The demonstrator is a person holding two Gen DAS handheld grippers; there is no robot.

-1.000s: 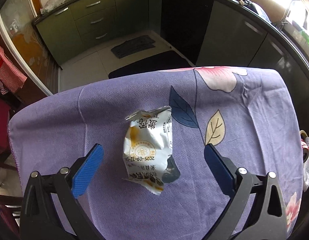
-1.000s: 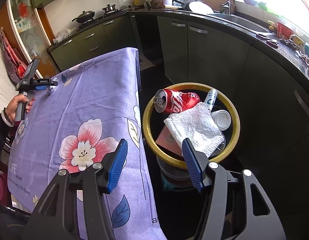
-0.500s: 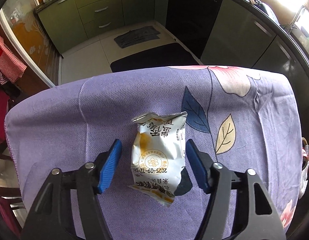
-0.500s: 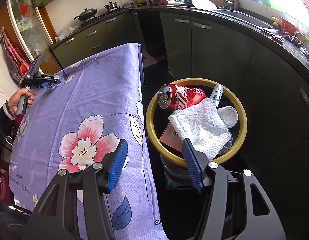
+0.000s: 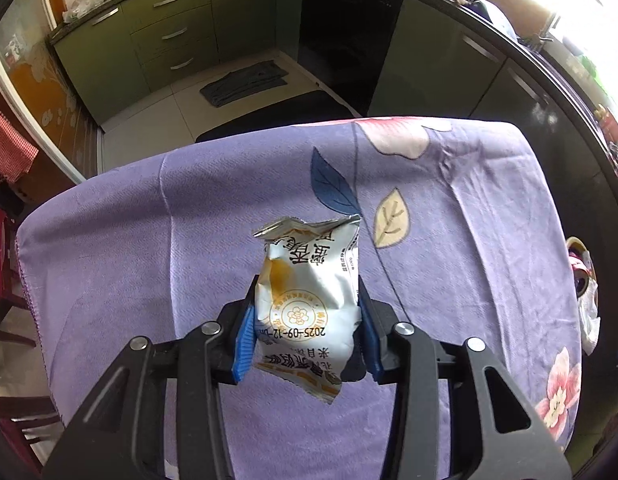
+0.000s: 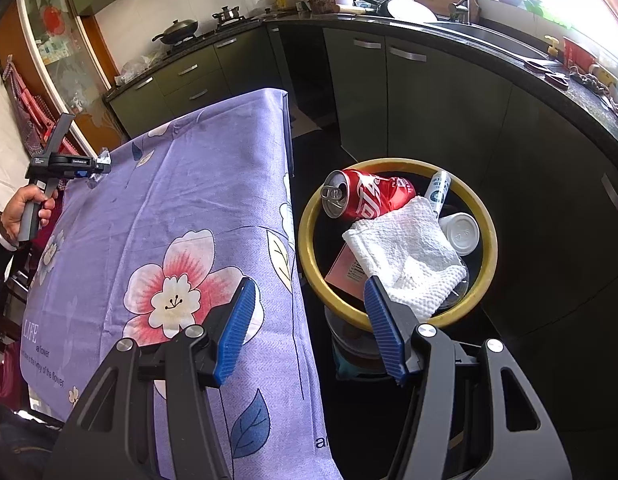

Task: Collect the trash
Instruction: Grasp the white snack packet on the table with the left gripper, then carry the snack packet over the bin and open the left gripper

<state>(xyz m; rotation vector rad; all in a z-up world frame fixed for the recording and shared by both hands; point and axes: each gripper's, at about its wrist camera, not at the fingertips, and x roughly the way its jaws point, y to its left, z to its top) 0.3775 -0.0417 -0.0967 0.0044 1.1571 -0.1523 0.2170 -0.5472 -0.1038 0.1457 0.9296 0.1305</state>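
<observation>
My left gripper is shut on a crumpled white and yellow snack wrapper, its blue pads pressing both sides, just above the purple flowered tablecloth. In the right wrist view the left gripper shows at the table's far left edge. My right gripper is open and empty, over the gap between the table edge and the yellow-rimmed trash bin. The bin holds a red soda can, a white paper towel, a white cup and a small tube.
Dark green kitchen cabinets curve around the right and back, with a cluttered counter and a sink. Dark floor mats lie beyond the table. A wooden chair stands at the table's left.
My left gripper closed from wide open onto the snack wrapper and lifted it slightly. My right gripper stayed open and shifted a little towards the bin.
</observation>
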